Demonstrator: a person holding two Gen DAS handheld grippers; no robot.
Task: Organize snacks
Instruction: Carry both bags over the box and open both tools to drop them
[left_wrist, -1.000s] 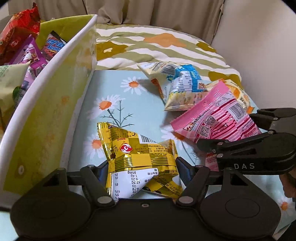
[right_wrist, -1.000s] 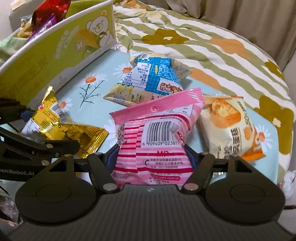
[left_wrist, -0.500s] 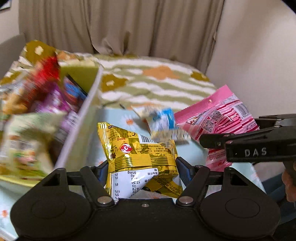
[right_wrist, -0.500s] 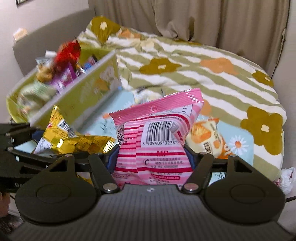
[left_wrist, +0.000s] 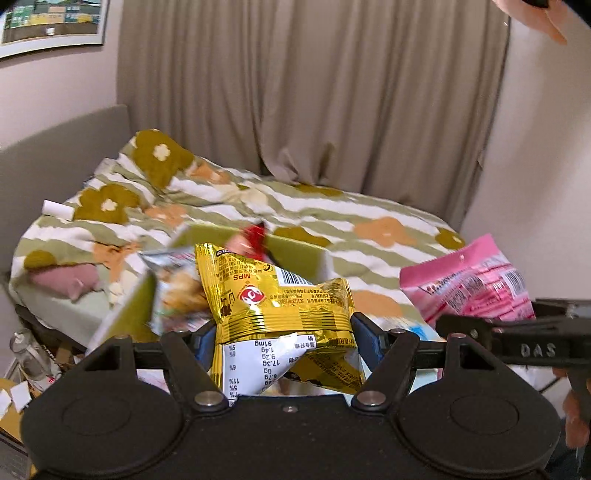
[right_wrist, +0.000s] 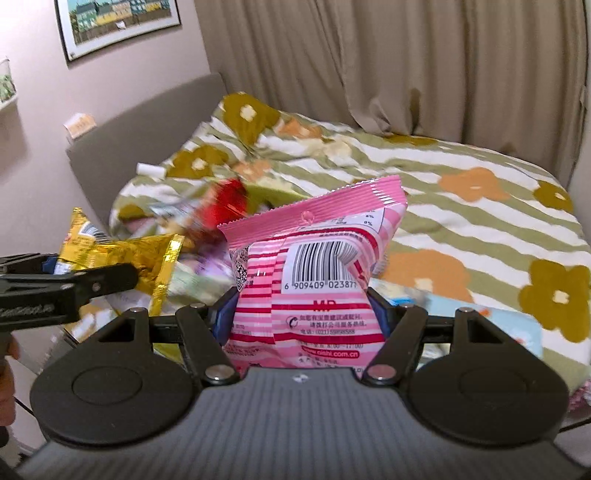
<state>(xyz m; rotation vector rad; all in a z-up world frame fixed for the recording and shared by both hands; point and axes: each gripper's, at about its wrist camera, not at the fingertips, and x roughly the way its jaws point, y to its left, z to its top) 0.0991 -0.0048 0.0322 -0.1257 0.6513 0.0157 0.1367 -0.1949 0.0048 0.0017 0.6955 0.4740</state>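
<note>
My left gripper (left_wrist: 282, 332) is shut on a gold snack packet (left_wrist: 273, 302) and holds it in the air above the green snack box (left_wrist: 295, 251), which holds several packets. My right gripper (right_wrist: 301, 314) is shut on a pink striped snack packet (right_wrist: 314, 273), also lifted. The pink packet shows in the left wrist view (left_wrist: 469, 280) at the right. The gold packet shows in the right wrist view (right_wrist: 122, 251) at the left. The box (right_wrist: 266, 192) is blurred behind both packets.
A bed with a green striped flower quilt (left_wrist: 369, 221) lies behind. Beige curtains (left_wrist: 314, 92) hang at the back. A grey headboard (right_wrist: 147, 122) and a framed picture (right_wrist: 118, 22) are at the left. A blue snack packet (right_wrist: 406, 301) peeks below right.
Both grippers have risen from the daisy mat with their packets and tilted up. The box now lies lower and ahead. The loose packets on the mat have dropped out of sight.
</note>
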